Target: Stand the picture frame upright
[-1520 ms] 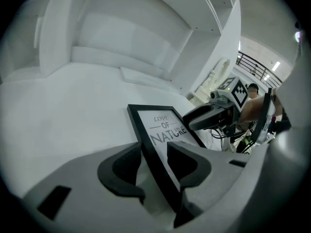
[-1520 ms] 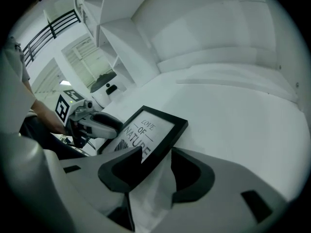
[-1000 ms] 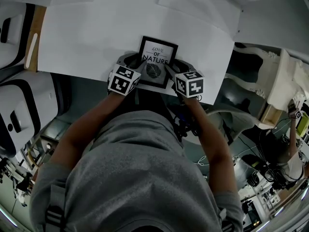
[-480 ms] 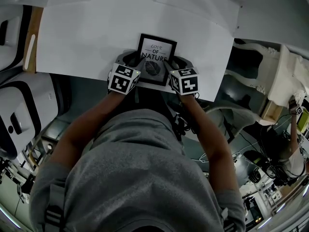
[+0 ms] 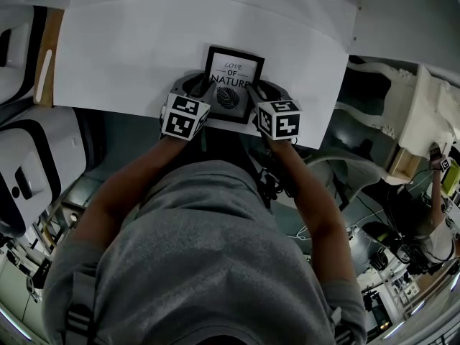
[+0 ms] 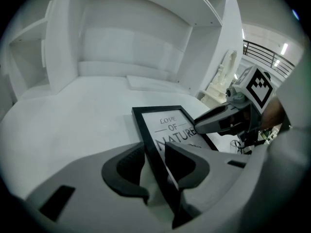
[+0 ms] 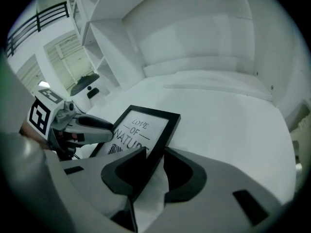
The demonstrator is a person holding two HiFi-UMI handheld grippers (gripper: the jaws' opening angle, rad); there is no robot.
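A white table [image 5: 129, 63] is filling the space in front of the person, its top showing plain and pale. A black picture frame [image 5: 233, 74] is lying on it close to the near edge, face up (the print is reading "LOVE OF NATURE" above a leaf). Farther back, a thin flat white slab [image 6: 150, 83] is resting on the tabletop.

The picture frame [image 5: 231, 82] looks matt black, the table [image 5: 129, 56] smooth matt white.
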